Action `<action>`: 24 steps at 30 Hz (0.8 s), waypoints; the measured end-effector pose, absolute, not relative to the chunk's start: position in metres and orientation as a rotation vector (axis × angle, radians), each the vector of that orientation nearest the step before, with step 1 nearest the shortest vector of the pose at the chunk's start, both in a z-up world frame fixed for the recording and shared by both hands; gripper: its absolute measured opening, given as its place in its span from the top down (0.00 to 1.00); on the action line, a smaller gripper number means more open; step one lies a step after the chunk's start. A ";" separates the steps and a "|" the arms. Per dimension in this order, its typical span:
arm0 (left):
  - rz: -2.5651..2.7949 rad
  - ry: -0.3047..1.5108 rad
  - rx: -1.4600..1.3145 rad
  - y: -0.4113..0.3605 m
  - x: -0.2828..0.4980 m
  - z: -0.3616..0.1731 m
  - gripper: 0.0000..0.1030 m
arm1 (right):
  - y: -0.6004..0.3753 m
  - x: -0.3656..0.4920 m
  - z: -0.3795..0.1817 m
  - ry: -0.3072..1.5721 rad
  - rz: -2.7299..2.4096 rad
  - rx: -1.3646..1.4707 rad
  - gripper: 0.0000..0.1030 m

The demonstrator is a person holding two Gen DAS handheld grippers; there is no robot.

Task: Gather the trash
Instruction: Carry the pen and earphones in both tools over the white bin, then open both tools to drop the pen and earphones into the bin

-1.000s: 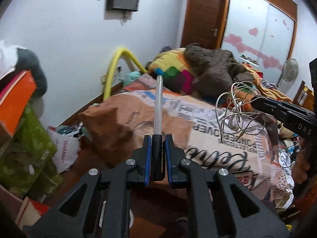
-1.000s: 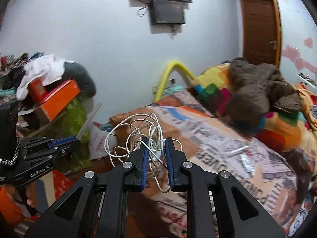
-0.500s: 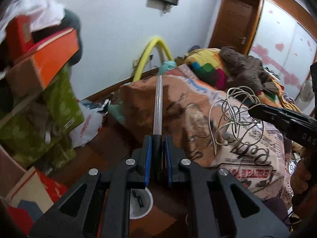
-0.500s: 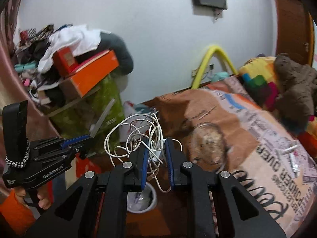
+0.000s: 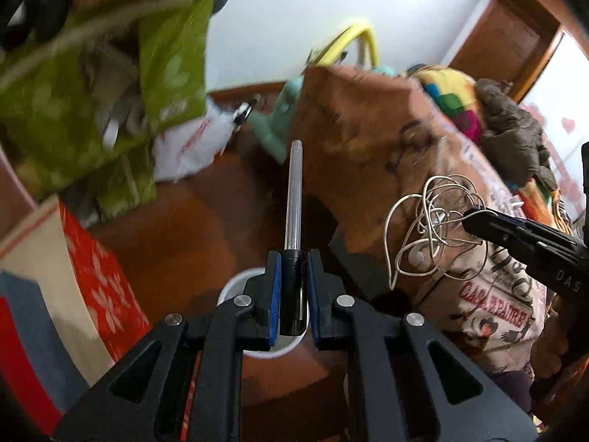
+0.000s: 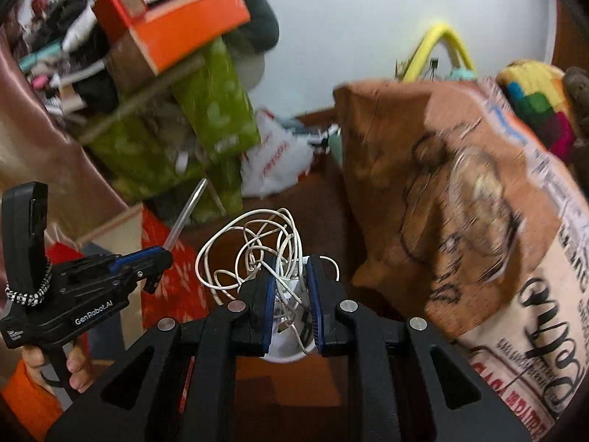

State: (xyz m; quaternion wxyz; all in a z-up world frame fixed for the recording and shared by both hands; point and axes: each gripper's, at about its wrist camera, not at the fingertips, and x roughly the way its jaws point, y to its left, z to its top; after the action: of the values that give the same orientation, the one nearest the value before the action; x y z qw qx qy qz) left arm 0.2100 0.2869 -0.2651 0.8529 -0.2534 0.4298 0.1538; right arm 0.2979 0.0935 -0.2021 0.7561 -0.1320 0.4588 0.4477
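Soft, even indoor light, brightest on the white wall point(image 5: 279, 18). Both views bend strongly toward dark rounded corners. Motion blur smears the green bags point(image 6: 206, 125) and the printed bedspread point(image 6: 478, 191); each claw stays sharp up close.

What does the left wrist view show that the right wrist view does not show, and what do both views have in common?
Only the left wrist view shows the brown wooden door and the brown crumpled garment on the bed. Only the right wrist view shows the flat orange cardboard box on top of the pile. Both show the clear plastic pen in the left tongs, the tangled white cable in the right tongs, and the round white bin below them.
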 end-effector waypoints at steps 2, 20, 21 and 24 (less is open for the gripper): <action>0.331 0.938 -0.570 0.292 0.206 -0.286 0.88 | 0.100 0.295 -0.221 1.042 0.970 -0.310 0.85; 0.375 1.166 -0.668 0.294 0.204 -0.415 0.88 | 0.164 0.298 -0.340 1.353 0.901 -0.438 0.85; 0.377 1.173 -0.666 0.293 0.206 -0.419 0.88 | 0.166 0.300 -0.343 1.374 0.906 -0.431 0.85; 0.372 1.188 -0.663 0.291 0.212 -0.424 0.88 | 0.170 0.303 -0.353 1.449 0.926 -0.427 0.84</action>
State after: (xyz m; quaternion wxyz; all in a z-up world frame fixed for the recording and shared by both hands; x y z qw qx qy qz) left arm 0.2118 0.2908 -0.4238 0.7616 -0.3045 0.5459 0.1712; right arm 0.3034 0.1702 -0.3526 0.6327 -0.1865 0.6332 0.4050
